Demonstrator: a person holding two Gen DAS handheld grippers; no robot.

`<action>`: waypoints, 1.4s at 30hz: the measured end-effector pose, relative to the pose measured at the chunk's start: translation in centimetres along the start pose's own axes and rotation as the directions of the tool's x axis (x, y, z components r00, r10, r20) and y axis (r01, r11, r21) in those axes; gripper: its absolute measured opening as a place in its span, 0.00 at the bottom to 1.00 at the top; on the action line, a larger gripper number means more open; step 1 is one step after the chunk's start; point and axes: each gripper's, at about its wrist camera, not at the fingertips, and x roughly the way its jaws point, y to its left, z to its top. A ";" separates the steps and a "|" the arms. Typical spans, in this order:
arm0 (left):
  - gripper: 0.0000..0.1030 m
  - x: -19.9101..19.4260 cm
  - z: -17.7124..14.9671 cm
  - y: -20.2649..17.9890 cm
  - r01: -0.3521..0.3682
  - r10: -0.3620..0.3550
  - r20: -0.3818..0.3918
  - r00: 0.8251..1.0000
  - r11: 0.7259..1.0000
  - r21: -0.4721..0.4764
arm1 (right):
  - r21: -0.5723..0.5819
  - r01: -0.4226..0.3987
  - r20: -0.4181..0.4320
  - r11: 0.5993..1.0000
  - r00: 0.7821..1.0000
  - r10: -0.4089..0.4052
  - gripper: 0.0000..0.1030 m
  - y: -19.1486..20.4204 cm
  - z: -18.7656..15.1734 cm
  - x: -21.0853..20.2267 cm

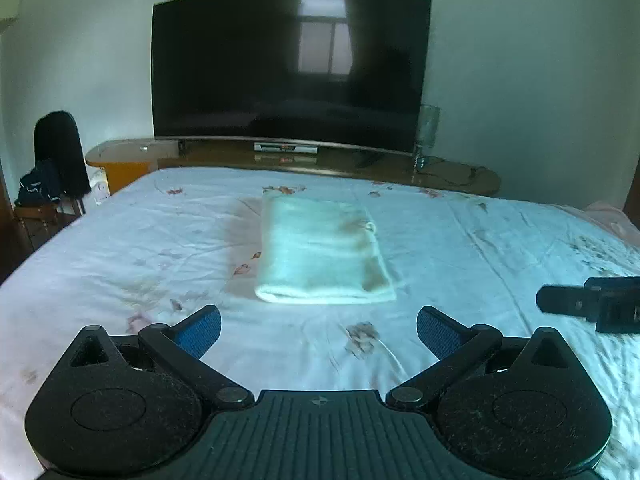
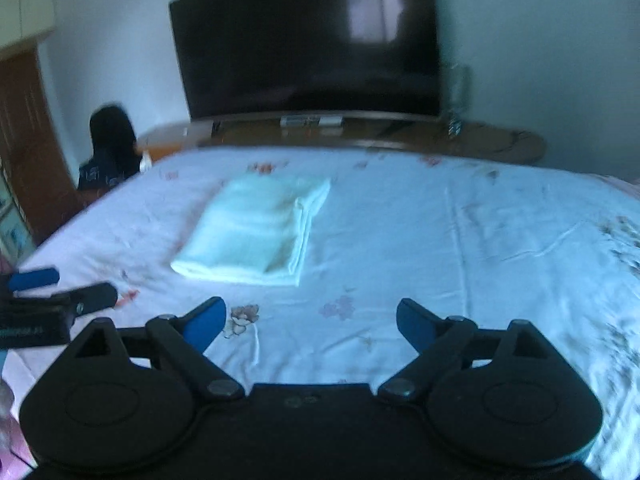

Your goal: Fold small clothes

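White floral bedsheet holds folded towel; television stands beyond.

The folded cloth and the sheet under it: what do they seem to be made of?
The folded cloth looks like pale terry or a similar soft, matte fabric: thick rounded fold edges, fuzzy surface. The sheet looks like thin woven cotton or a blend, matte, with fine creases and a printed flower pattern.
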 end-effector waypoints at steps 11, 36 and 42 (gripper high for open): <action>1.00 -10.3 -1.5 -2.6 0.042 -0.042 0.071 0.997 0.999 0.000 | -0.006 0.029 0.105 1.000 0.994 -0.028 0.90 0.9 -2.9 -10.7; 1.00 -12.9 -0.7 -4.6 0.058 -0.061 0.123 0.991 0.998 0.023 | 0.020 0.031 0.185 0.999 0.982 -0.035 0.91 2.0 -2.7 -14.7; 1.00 -12.7 -0.7 -4.6 0.055 -0.057 0.126 0.990 0.998 0.023 | 0.018 0.022 0.181 1.000 0.983 -0.025 0.91 2.1 -2.7 -14.4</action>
